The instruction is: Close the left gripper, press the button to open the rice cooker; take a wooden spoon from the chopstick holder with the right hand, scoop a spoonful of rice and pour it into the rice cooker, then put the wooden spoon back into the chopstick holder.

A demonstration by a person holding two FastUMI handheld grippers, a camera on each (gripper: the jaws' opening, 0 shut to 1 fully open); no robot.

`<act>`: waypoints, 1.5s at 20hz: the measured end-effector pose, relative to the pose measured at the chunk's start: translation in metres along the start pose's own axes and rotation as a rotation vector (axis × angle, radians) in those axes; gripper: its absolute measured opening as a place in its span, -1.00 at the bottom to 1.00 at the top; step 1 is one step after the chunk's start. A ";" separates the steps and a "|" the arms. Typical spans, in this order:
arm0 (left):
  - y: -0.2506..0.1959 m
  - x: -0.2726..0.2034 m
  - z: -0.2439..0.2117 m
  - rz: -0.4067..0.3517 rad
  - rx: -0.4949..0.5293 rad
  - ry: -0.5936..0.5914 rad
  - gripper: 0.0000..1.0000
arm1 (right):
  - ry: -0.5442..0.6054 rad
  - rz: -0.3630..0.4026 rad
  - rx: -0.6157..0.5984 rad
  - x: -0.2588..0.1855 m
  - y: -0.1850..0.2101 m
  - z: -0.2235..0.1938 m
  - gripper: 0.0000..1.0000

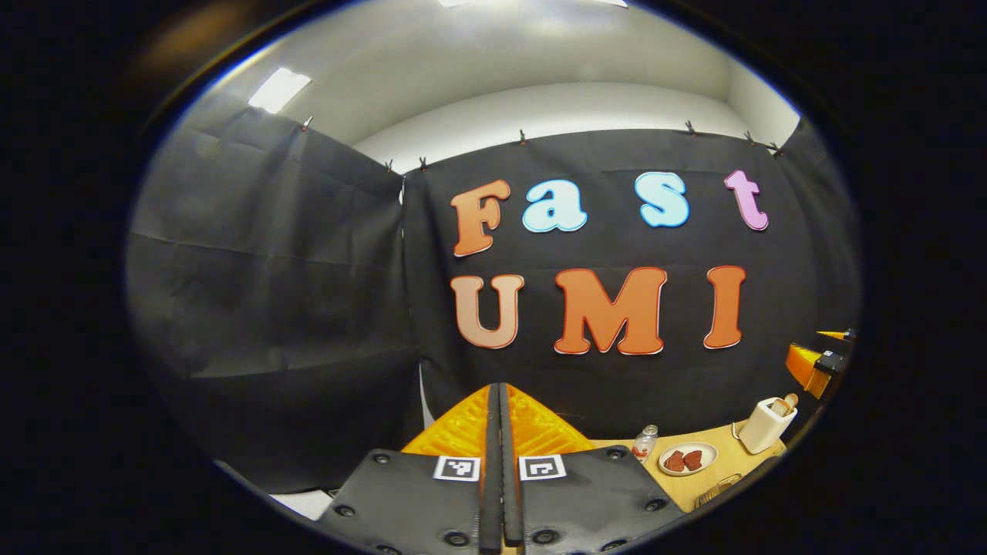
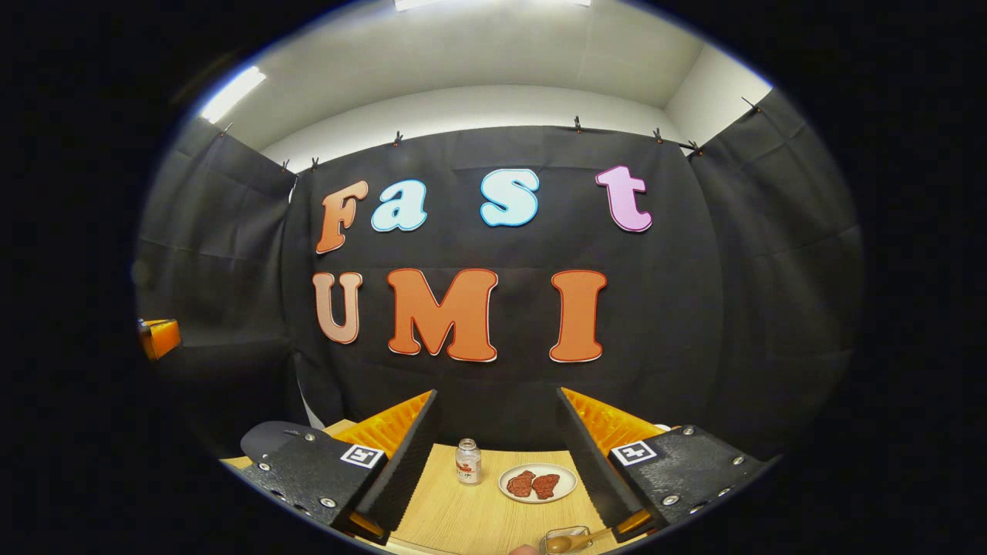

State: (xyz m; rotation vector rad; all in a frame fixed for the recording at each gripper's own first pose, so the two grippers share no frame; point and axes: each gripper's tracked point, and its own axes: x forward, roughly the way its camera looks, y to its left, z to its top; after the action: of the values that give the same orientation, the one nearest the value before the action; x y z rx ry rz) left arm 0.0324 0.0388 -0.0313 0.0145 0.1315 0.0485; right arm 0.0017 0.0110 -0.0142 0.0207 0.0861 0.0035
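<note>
My left gripper points at the booth wall with its two fingers pressed together and nothing between them. At the lower right of the left gripper view stands a white chopstick holder with a wooden handle sticking out of it. My right gripper is open and empty above the wooden table. A small clear dish with a wooden spoon-like piece on it lies at the bottom edge of the right gripper view, just below the right finger. Each gripper shows as an orange block at the other view's edge: right gripper, left gripper.
A small glass bottle and a white plate with two red pieces of meat stand near the table's back edge; the bottle and plate also sit left of the holder. Black cloth walls close the booth behind and on both sides.
</note>
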 end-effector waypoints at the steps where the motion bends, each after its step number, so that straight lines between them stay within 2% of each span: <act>1: 0.001 -0.004 -0.011 -0.002 -0.007 0.053 -0.89 | 0.001 -0.002 -0.001 0.000 -0.001 0.000 0.84; 11: -0.001 0.020 -0.094 -0.042 -0.140 0.498 -0.89 | 0.039 -0.044 -0.026 0.001 -0.021 -0.017 0.84; 15: -0.001 0.024 -0.129 -0.071 -0.255 0.683 -0.89 | 0.047 -0.067 -0.033 -0.002 -0.033 -0.021 0.84; 17: 0.002 0.031 -0.145 -0.073 -0.311 0.749 -0.89 | 0.043 -0.084 -0.039 -0.004 -0.042 -0.022 0.92; 23: 0.002 0.049 -0.182 -0.095 -0.405 0.948 -0.88 | 0.060 -0.141 -0.055 -0.005 -0.069 -0.033 0.84; 26: -0.002 0.052 -0.208 -0.114 -0.423 1.078 -0.89 | 0.091 -0.177 -0.063 -0.007 -0.083 -0.046 0.84; 27: -0.002 0.057 -0.216 -0.109 -0.432 1.102 -0.94 | 0.100 -0.190 -0.065 -0.008 -0.087 -0.049 0.84; 28: -0.004 0.060 -0.221 -0.106 -0.433 1.123 -0.85 | 0.108 -0.203 -0.065 -0.008 -0.092 -0.052 0.84; 30: 0.000 0.069 -0.232 -0.085 -0.435 1.141 -0.89 | 0.124 -0.223 -0.059 -0.010 -0.100 -0.060 0.92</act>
State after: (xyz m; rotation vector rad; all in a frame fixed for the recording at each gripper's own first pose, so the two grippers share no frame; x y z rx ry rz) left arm 0.0700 0.0449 -0.2699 -0.4605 1.2584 -0.0060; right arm -0.0133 -0.0874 -0.0752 -0.0485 0.2122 -0.2161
